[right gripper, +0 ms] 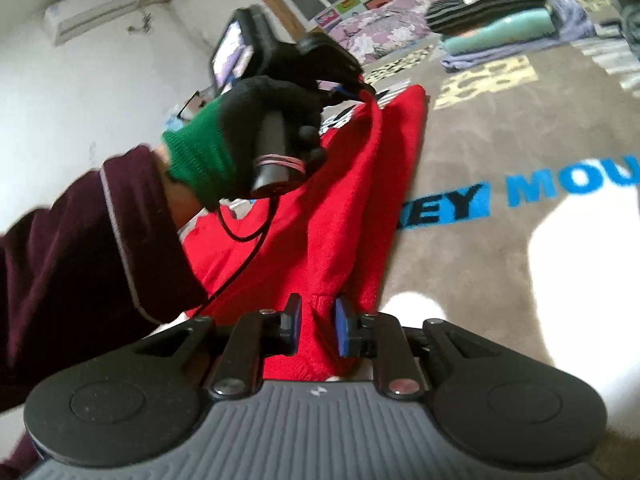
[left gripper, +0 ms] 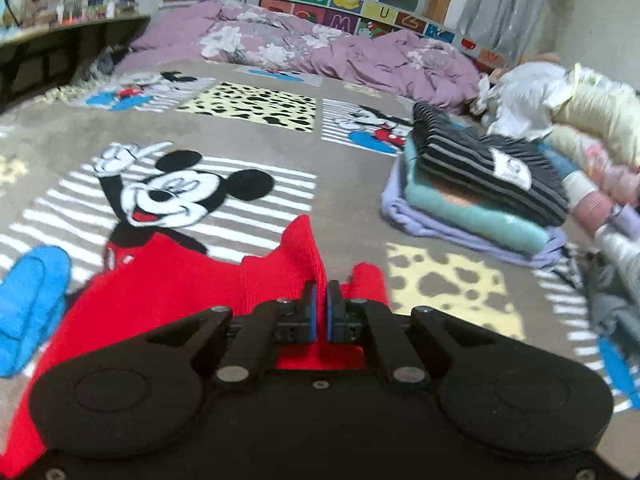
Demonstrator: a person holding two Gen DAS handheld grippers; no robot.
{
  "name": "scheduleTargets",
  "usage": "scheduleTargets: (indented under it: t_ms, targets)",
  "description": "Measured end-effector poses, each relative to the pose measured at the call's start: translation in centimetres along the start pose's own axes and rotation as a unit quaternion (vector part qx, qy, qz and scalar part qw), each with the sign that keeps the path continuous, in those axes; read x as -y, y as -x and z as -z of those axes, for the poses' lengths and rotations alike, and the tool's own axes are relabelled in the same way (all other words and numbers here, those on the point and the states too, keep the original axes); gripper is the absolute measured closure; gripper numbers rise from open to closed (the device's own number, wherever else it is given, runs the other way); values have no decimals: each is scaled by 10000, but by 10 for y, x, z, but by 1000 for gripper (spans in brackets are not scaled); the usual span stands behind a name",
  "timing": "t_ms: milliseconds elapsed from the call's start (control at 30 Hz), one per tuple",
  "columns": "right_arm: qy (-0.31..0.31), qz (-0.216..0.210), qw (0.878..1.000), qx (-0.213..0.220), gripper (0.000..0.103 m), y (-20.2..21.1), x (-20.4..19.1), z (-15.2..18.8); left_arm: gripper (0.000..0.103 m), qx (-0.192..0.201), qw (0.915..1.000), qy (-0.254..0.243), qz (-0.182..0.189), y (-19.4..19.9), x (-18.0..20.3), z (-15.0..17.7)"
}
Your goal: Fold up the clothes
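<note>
A red knit garment point(left gripper: 168, 280) lies on the Mickey Mouse blanket point(left gripper: 240, 148). My left gripper point(left gripper: 319, 300) is shut on a raised fold of the red garment and lifts it. In the right wrist view the red garment point(right gripper: 320, 216) stretches from the left gripper point(right gripper: 352, 88), held in a black-gloved hand, down to my right gripper point(right gripper: 318, 320). The right gripper's jaws stand a little apart with red fabric between the blue pads point(right gripper: 341, 328); it is not clear that they pinch it.
A stack of folded clothes point(left gripper: 480, 184), striped black on teal on lilac, sits to the right on the blanket. Loose clothes point(left gripper: 580, 112) pile at the far right. A purple quilt point(left gripper: 320, 48) lies at the back. A shelf point(left gripper: 60, 48) stands at left.
</note>
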State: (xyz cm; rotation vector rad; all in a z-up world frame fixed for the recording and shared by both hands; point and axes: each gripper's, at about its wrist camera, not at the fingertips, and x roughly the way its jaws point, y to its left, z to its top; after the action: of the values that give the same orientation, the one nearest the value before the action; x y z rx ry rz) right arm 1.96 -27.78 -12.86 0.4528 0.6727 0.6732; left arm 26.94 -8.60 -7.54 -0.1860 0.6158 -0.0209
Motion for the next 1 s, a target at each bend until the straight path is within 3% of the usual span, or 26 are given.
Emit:
scheduleTargets:
  t_ms: [167,267,300,367,400,500,567,600,767,867,900,933,1000]
  targets:
    - [-110,-38,9999,-38,82,2,2,1,101,112,9992,-351,-137,-3,6,2]
    - [-103,25,9999,0,82,4,0,2,99,59,9967,-788,170,-7,15,5]
    - [-75,81,9999,63,80,7,-1,1,98,69,9957,-882,256,-5,16,6]
    - [-36,180,9996,223,65,15,-3,0,83,128,9954,-872,372,4,11,5]
    - [-29,244,9992,314,57,20,-3,0,80,169,9955,-827,431,9,7,4]
    - [33,520,9967,618,56,31,-2,-2,80,215,9959,-765,436,23,-8,2]
    - [128,662,9946,788,64,35,-2,-3,80,144,9966,-709,395,30,-17,4]
    - [233,661,9942,820,74,34,-4,-4,80,69,9970,-647,430,32,-22,6]
    - [386,526,9954,706,79,17,-7,-5,63,-308,9962,318,748,46,-58,25]
    - [-74,253,9978,616,84,6,5,-7,61,-539,9895,927,969,50,-74,39]
    - [-310,121,9978,570,87,3,12,-7,61,-569,9893,923,980,50,-74,43]
    - [-529,-15,9972,536,89,1,17,-7,61,-579,9903,823,960,51,-72,46]
    - [-860,-266,9946,512,89,1,24,-6,87,-587,9930,550,861,52,-66,49]
